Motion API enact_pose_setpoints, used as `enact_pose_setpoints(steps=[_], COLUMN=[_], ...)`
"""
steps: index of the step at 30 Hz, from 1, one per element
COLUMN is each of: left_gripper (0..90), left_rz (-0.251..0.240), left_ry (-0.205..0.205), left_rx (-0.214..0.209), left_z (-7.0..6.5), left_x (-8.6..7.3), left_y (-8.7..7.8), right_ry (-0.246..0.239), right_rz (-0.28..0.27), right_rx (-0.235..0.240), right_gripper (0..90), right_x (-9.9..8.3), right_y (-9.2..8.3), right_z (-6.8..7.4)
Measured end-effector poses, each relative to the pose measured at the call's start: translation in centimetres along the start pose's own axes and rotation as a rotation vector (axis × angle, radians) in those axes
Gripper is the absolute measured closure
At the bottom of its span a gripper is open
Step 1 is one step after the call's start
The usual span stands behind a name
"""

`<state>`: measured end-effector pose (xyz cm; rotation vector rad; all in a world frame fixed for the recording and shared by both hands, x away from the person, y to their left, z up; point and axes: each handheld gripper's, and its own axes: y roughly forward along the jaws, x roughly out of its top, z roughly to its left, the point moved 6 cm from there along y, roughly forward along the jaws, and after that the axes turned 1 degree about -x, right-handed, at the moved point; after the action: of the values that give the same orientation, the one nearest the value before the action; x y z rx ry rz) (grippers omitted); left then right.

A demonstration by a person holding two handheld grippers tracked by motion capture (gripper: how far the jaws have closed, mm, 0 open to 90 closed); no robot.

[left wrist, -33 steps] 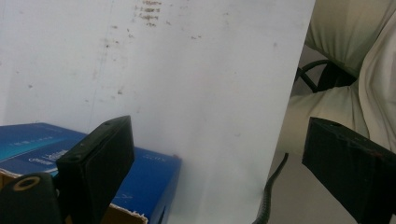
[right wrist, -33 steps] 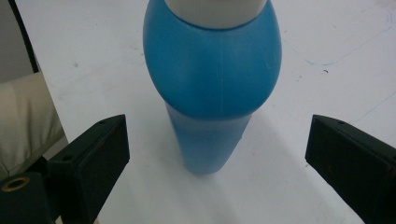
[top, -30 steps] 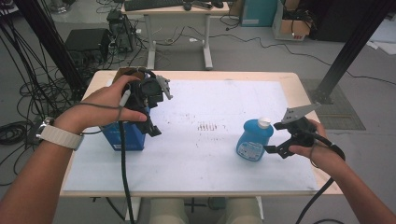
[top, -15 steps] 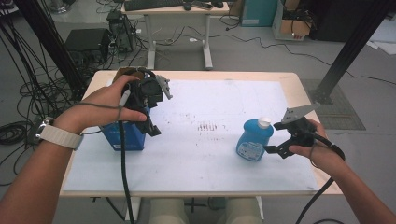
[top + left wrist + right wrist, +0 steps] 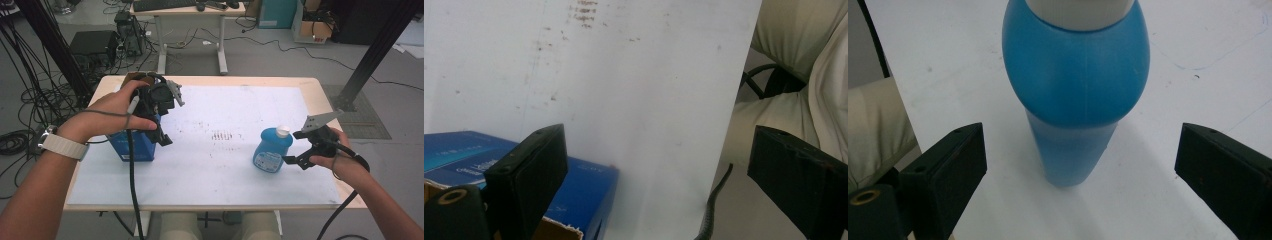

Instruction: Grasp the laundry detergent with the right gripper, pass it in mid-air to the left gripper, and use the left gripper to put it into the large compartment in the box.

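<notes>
Blue plastic bottle (image 5: 271, 150) with a white cap stands upright on the white surface (image 5: 225, 165), out at about four o'clock from the middle in the high view. Right gripper (image 5: 292, 160) sits just beside it on its three o'clock side, jaws spread wide and empty. In the right gripper view the bottle (image 5: 1075, 85) is dead ahead at twelve o'clock, framed between the two black jaws but clear of both, no pad on it.

Over at nine o'clock, the left gripper (image 5: 162, 137) hangs above a blue cardboard box (image 5: 135, 147) that rests near the surface's left edge, the person's left hand (image 5: 117, 107) wrapped round the gripper's body. Its jaws are wide apart too, nothing between them. In the left gripper view the box (image 5: 584, 195) lies at seven o'clock, its torn top flap under the left jaw, while the right jaw hangs past the surface's edge over the person's pale trousers (image 5: 804, 45).

Box and bottle are well apart, with a patch of dark smudges (image 5: 222, 135) on the surface between them.
</notes>
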<state>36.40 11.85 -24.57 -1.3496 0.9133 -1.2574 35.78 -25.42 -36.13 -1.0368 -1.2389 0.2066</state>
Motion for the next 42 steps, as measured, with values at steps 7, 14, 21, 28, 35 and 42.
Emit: enact_pose_setpoints(steps=[7,14,21,28,35,42], left_gripper=[9.6,9.6,9.6,9.6,9.6,9.6], left_rz=[0.001,0.002,0.001,0.000,0.003,0.001], left_ry=[-0.001,-0.001,-0.001,-0.003,-0.004,-0.002], left_rx=[0.000,0.000,-0.001,-0.001,-0.002,-0.002], left_z=[0.04,0.03,0.03,0.06,0.05,0.07], left_x=[-0.08,-0.08,-0.07,-0.07,-0.10,-0.14], left_y=[0.06,0.06,0.05,0.09,0.12,0.07], right_ry=[0.013,0.007,0.003,0.016,-0.010,0.000], right_rz=[-0.001,0.004,0.004,0.005,0.005,0.000], right_rx=[-0.002,0.002,0.003,0.000,0.004,0.001], right_gripper=[6.4,6.4,6.4,6.3,6.4,6.4], right_x=[-0.03,0.02,0.03,-0.03,-0.10,0.00], right_y=[0.03,0.02,0.01,0.02,-0.01,0.02], right_z=[0.05,0.05,0.04,0.05,-0.11,-0.03])
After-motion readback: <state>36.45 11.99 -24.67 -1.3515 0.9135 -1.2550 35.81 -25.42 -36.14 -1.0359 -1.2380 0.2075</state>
